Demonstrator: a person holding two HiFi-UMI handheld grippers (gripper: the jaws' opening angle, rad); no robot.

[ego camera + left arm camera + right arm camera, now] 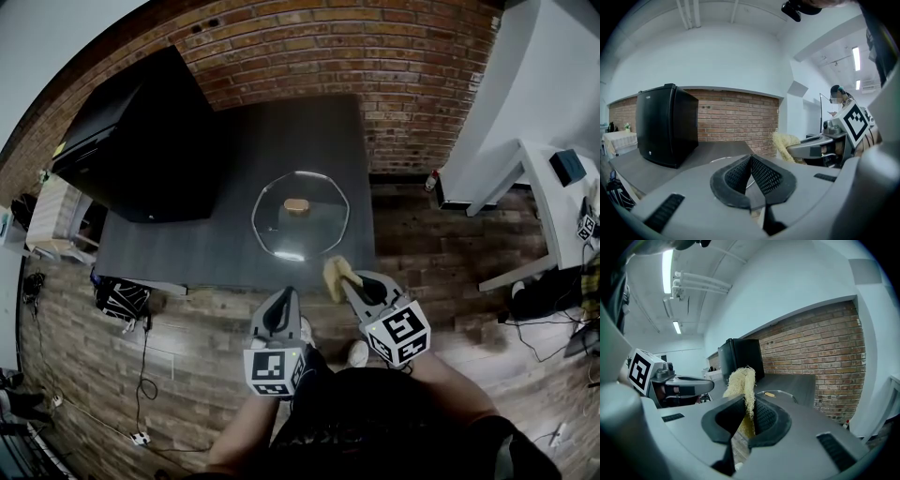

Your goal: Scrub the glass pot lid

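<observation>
Right tool [749, 409] clamps a yellow loofah [741, 380]; left tool [751, 164] closed and empty, near the glass lid [317, 234].

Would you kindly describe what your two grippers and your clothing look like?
Both the left gripper and the right gripper have smooth grey plastic bodies tapering to two jaws lined with black dimpled pads. Each carries a white cube printed with black square markers. No cables show on them. The person wears a dark top.

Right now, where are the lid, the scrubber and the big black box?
glass pot lid [297, 205], head view, tan knob
scrubber [740, 385], right gripper view, fibrous upper end
black box [141, 141], head view, its middle
</observation>
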